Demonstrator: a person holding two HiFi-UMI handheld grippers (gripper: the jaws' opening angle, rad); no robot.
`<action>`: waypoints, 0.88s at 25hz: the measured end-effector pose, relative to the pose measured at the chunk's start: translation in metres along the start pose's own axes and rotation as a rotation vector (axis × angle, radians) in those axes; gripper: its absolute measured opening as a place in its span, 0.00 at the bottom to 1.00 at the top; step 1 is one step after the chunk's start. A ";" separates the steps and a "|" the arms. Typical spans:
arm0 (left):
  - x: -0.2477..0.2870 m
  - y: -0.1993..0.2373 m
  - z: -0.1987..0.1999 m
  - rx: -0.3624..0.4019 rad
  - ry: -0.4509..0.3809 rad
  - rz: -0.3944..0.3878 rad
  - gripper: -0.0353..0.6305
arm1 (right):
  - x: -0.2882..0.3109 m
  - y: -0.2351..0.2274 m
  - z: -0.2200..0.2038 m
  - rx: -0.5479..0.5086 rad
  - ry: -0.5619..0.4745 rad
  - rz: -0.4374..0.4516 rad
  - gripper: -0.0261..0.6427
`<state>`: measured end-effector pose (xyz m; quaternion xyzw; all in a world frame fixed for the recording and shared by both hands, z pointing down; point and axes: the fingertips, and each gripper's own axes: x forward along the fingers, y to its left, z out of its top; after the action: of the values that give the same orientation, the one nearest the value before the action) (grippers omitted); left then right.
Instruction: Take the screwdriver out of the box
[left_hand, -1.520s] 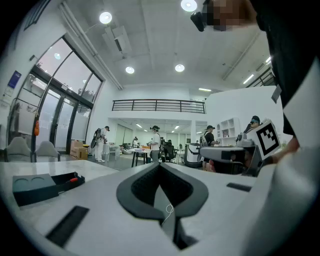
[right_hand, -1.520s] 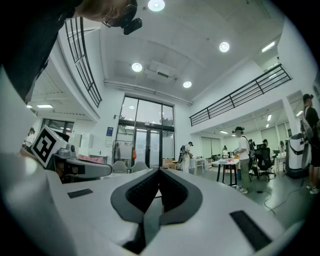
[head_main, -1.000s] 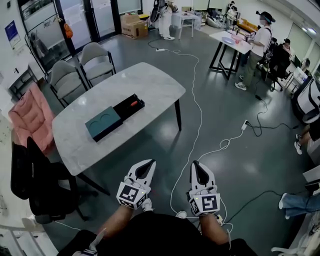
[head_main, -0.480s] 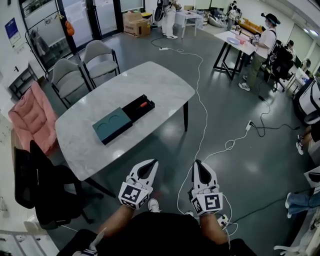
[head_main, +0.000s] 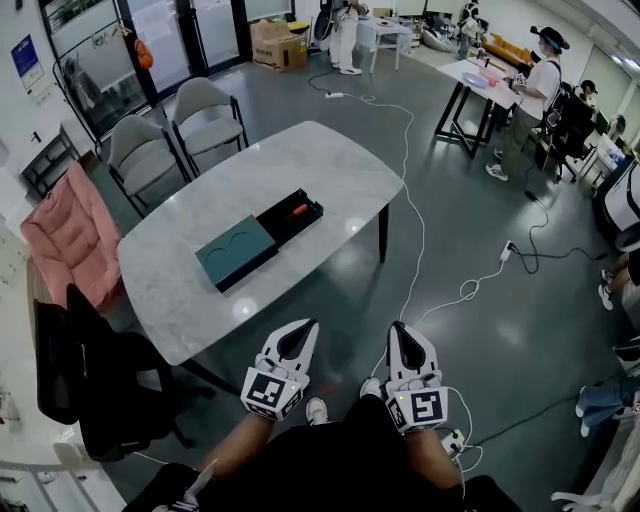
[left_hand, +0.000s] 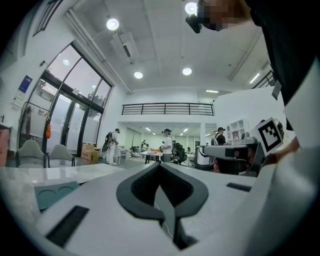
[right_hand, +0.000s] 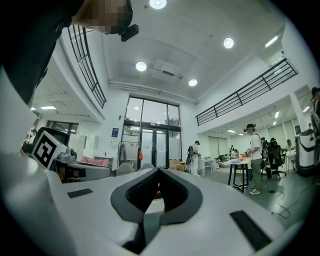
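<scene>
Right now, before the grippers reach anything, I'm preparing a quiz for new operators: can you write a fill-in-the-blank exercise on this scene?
1. The teal-lidded box rests on the marble ____.
2. In its open end lies a ____ with an orange handle.
3. At the far side stand ____ grey chairs.
4. The left gripper and the right gripper are empty, their jaws ____.

Missing words: table; screwdriver; two; shut
</scene>
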<state>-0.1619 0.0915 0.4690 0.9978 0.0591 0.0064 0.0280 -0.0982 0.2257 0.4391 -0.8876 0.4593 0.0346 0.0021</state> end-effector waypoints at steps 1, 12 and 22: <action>0.002 0.002 0.000 0.001 0.001 0.004 0.06 | 0.003 -0.002 0.000 0.002 -0.006 0.002 0.07; 0.060 0.020 0.010 0.026 0.004 0.056 0.06 | 0.058 -0.041 0.003 -0.004 -0.031 0.082 0.07; 0.128 0.015 0.015 0.032 0.008 0.080 0.06 | 0.088 -0.105 0.001 0.001 -0.029 0.116 0.07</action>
<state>-0.0330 0.0907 0.4559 0.9997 0.0191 0.0104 0.0117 0.0376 0.2150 0.4299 -0.8588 0.5101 0.0472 0.0071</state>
